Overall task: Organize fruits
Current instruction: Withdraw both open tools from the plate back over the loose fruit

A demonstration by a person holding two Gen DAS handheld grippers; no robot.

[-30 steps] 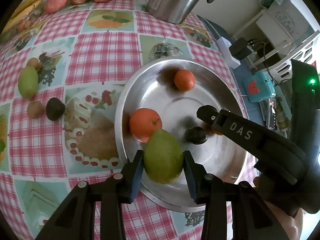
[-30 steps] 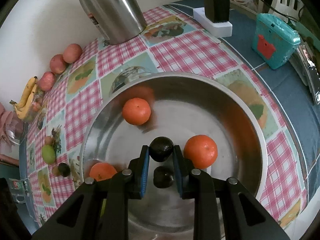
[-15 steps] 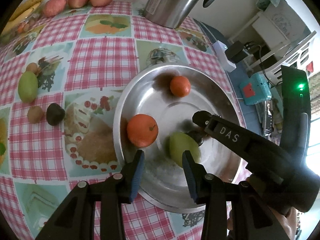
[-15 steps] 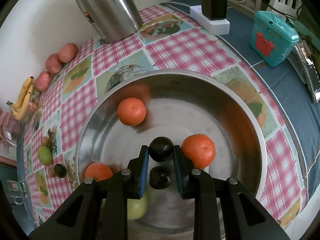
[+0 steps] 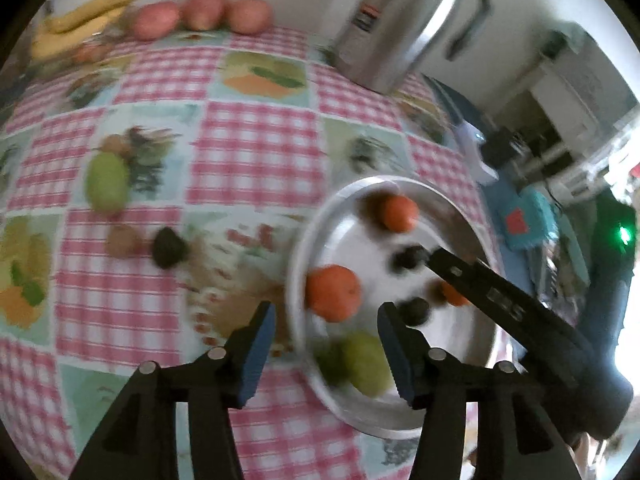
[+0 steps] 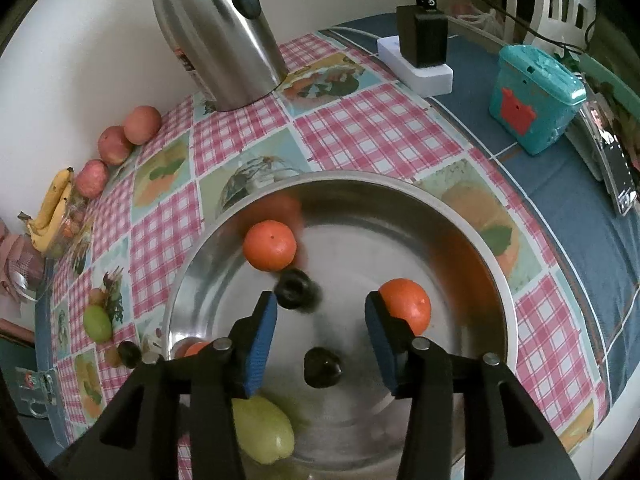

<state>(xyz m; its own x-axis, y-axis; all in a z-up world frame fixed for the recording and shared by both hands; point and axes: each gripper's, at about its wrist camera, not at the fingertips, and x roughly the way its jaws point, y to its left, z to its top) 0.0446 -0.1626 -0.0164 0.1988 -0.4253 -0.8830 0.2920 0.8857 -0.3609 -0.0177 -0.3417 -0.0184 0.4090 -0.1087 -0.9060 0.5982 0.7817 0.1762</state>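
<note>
Right wrist view: right claw point(image 6: 318, 330) has just been opening, empty, above the metal bowl point(image 6: 472, 236); left claw point(image 5: 326, 344) likewise, empty. The released dark fruit point(image 6: 294, 289) looks small, round and prone to rolling, so a grip across its middle seems soundest.

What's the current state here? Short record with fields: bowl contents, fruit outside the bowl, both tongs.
bowl: steel, on the checked tablecloth
in bowl: three oranges, green mango, two dark fruits
outside bowl: green mango, brown fruit, dark fruit, apples, bananas
left tongs: jaws just opened, empty, over the bowl's near rim
right tongs: jaws just opened, empty, above the bowl floor
kettle: behind bowl
</note>
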